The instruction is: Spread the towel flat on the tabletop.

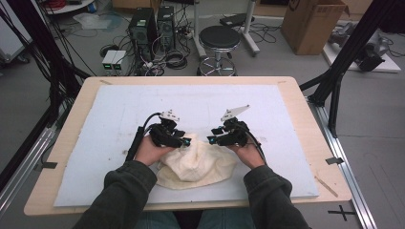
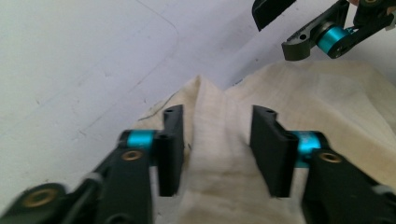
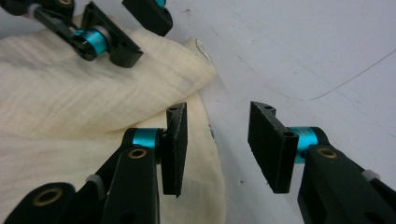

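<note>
High view: both grippers flank the crumpled cream cloth [image 1: 196, 164] on the white mat [image 1: 110, 124]; it is not yet laid flat or folded.

Left gripper view: the left gripper [image 2: 215, 149] stands parted, a cloth ridge between its jaws, ungripped.

Right gripper view: the right gripper [image 3: 217, 147] is released, the cloth's edge beside its left jaw.

one cream cloth [image 1: 196, 164], two grippers [image 1: 175, 138]

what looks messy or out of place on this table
The cream woven cloth lies crumpled near the table's front edge, with a raised fold between the left gripper's open jaws. The white foam mat beneath it shows faint dark smudges. Nothing looks spilled or broken.
</note>
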